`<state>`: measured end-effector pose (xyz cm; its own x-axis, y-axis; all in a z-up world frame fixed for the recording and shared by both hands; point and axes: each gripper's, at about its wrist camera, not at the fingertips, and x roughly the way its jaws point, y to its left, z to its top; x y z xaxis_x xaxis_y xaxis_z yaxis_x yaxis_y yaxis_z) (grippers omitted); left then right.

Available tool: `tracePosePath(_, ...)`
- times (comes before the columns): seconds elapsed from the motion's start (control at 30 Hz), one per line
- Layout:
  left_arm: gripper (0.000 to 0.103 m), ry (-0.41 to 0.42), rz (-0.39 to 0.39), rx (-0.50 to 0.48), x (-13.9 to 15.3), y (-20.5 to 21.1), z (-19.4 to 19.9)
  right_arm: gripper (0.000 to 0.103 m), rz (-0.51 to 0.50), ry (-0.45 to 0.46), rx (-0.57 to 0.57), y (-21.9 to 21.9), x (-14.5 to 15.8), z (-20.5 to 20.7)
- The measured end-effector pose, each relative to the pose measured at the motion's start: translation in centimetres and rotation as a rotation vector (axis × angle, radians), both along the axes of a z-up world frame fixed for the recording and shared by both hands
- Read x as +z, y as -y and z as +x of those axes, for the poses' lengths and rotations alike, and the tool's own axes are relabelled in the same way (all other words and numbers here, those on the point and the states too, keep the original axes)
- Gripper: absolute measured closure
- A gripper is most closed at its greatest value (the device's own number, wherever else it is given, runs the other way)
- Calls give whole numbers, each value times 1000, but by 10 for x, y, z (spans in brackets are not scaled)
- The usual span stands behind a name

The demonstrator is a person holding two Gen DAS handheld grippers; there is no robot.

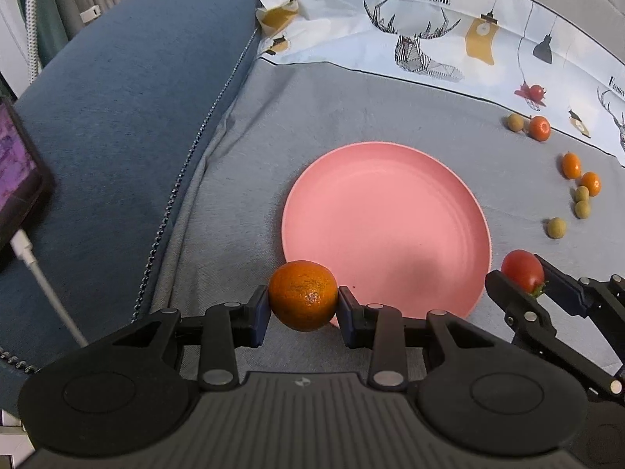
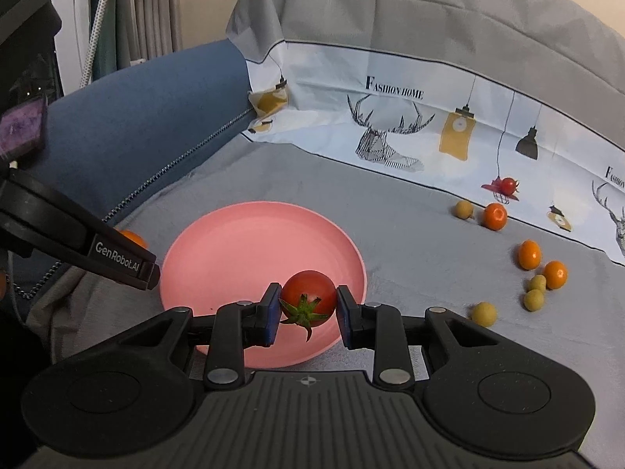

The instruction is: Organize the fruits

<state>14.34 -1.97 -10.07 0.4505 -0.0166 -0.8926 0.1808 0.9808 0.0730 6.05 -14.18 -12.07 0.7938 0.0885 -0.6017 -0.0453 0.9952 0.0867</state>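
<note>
My left gripper (image 1: pixel 303 297) is shut on an orange mandarin (image 1: pixel 303 294), held just off the near left rim of the pink plate (image 1: pixel 386 211). My right gripper (image 2: pixel 308 305) is shut on a red cherry tomato (image 2: pixel 309 297) with a green stem, hovering over the plate's (image 2: pixel 242 250) near right edge. In the left wrist view the right gripper (image 1: pixel 525 279) and its tomato (image 1: pixel 522 271) show at the right of the plate. In the right wrist view the left gripper's fingers (image 2: pixel 129 265) reach in from the left, the mandarin (image 2: pixel 133 239) mostly hidden behind them. The plate holds no fruit.
Loose fruits lie on the grey cloth right of the plate: small oranges (image 2: pixel 529 255), greenish round fruits (image 2: pixel 484 313) and a cherry tomato (image 2: pixel 508 185) by the printed sheet (image 2: pixel 390 125). A blue sofa arm (image 1: pixel 117 117) with a phone (image 1: pixel 15 160) on a cable rises at left.
</note>
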Motion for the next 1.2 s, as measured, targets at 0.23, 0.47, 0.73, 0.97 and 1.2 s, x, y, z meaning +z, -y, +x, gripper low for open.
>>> tracePosePath(0.23,63,-29,11,-10,-18,12,18,72,-21,-48,6,-1,-19,20)
tracePosePath(0.47,63,-41,25,-22,-33,21,33,72,-30,-72,4,-2,-31,36)
tracePosePath(0.73,0,78,-19,-26,-18,17,28,34,-45,-48,17,2,-26,38)
tracePosePath(0.97,0,46,12,-25,-7,5,-5,16,-34,-52,3,8,-6,-10)
tracePosePath(1.2,0,97,63,26,16,-18,-66,10,32,-25,-54,11,20,-70)
